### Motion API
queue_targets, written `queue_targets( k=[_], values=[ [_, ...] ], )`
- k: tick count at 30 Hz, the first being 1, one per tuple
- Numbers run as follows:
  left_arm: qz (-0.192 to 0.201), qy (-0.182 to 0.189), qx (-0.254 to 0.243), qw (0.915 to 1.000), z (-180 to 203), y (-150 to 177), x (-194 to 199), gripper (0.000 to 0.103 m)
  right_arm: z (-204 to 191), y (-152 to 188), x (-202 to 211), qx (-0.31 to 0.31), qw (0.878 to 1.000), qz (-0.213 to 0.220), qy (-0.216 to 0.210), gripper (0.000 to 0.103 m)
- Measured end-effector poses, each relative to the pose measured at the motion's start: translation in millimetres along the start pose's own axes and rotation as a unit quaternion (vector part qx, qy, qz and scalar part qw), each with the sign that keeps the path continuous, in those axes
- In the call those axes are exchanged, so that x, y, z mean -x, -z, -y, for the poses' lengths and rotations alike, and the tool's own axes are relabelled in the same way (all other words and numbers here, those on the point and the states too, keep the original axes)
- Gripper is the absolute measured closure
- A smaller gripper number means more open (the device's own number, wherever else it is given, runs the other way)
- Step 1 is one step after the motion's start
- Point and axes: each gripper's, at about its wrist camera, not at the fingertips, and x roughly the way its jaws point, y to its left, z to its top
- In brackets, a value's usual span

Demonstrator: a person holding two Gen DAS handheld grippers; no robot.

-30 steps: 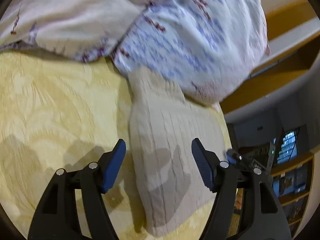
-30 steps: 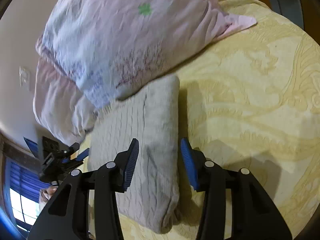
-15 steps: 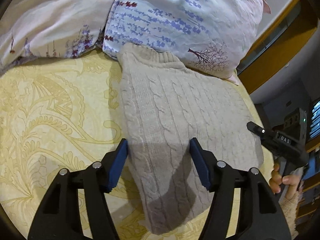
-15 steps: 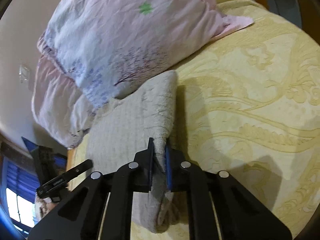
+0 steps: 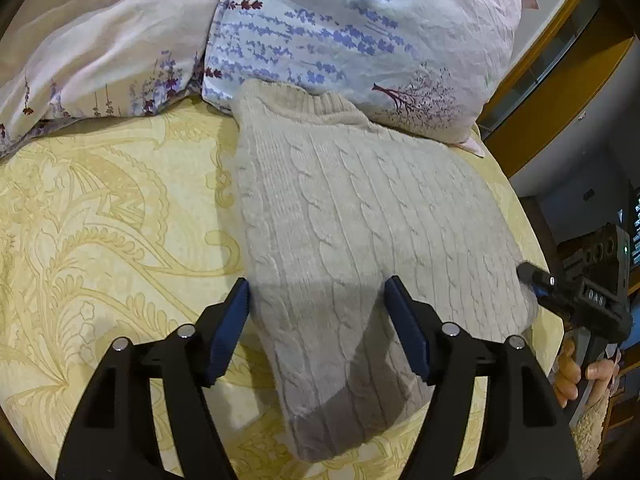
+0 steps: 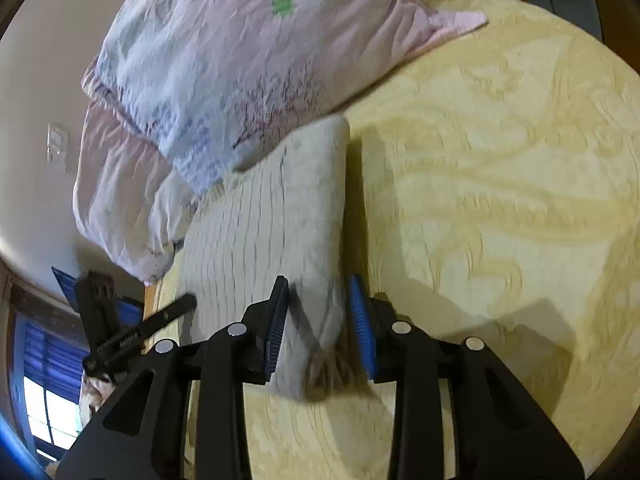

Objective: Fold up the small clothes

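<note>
A beige cable-knit sweater [image 5: 352, 232] lies folded on the yellow patterned bedspread [image 5: 100, 240], its collar end tucked against the pillows. My left gripper [image 5: 318, 312] is open, its blue pads either side of the sweater's near end, just above it. My right gripper [image 6: 318, 316] is open, straddling the sweater's [image 6: 280, 216] folded right edge. The right gripper also shows in the left wrist view [image 5: 576, 288], at the sweater's right edge.
Two floral pillows [image 5: 360, 32] [image 5: 100, 52] lie behind the sweater at the head of the bed. The bed's edge and a wooden frame [image 5: 532, 92] run along the right. The bedspread [image 6: 500, 184] stretches to the right of the sweater.
My right gripper closed on the sweater's folded edge half a second ago and has now opened, letting it go. My left gripper stayed open and moved closer over the sweater.
</note>
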Motion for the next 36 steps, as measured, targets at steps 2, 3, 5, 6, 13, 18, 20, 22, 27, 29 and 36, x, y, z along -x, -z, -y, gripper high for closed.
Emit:
queue_targets(
  k=[2,3,5,6,13,18,20,22,27,29,36],
  values=[
    [-0.002,0.0,0.0,1.0,1.2,1.0,-0.5,0.033,-1.3,7.9,-0.9,0.009,1.0,-0.008,-0.003,0.07],
    [-0.003,0.0,0.0,1.0,1.6,1.8,-0.6,0.032,-3.8,11.5,-2.0,0.021,1.0,-0.01,-0.003,0.072],
    [-0.006,0.005,0.002,1.0,1.4,1.9,-1.6,0.031,-8.5,13.6,-4.3,0.041,0.999,-0.011,0.019,0.075],
    [-0.007,0.01,0.004,0.9999,0.2,0.0,-1.4,0.029,-10.0,11.0,-3.5,0.043,0.999,-0.008,0.013,0.075],
    [-0.02,0.078,0.075,0.9939,-21.8,-22.1,-9.9,0.018,-8.4,-28.7,-14.0,0.019,1.0,0.0,0.015,0.029],
    [-0.02,0.128,0.138,0.9819,-42.0,-34.2,-28.8,0.018,-3.2,-43.7,-49.8,-0.008,0.999,-0.043,-0.001,0.029],
    [-0.012,0.144,0.149,0.9781,-46.2,-36.5,-31.6,0.022,-3.5,-41.7,-56.7,-0.012,0.998,-0.049,-0.025,0.031],
    [-0.007,0.149,0.163,0.9754,-49.6,-36.0,-32.7,0.038,-6.1,-38.1,-63.7,-0.012,0.997,-0.063,-0.037,0.05],
    [0.0,0.178,0.144,0.9734,-57.2,-32.1,-22.9,0.063,-26.9,-27.6,-69.5,0.0,0.995,-0.072,-0.074,0.07],
    [0.0,0.189,0.142,0.9716,-63.4,-32.6,-12.4,0.065,-46.6,-24.2,-72.4,0.019,0.994,-0.073,-0.077,0.07],
    [0.025,0.14,0.148,0.9786,-121.0,-18.8,59.0,0.064,-120.1,0.1,-116.2,0.106,0.987,-0.095,-0.077,0.072]
  ],
)
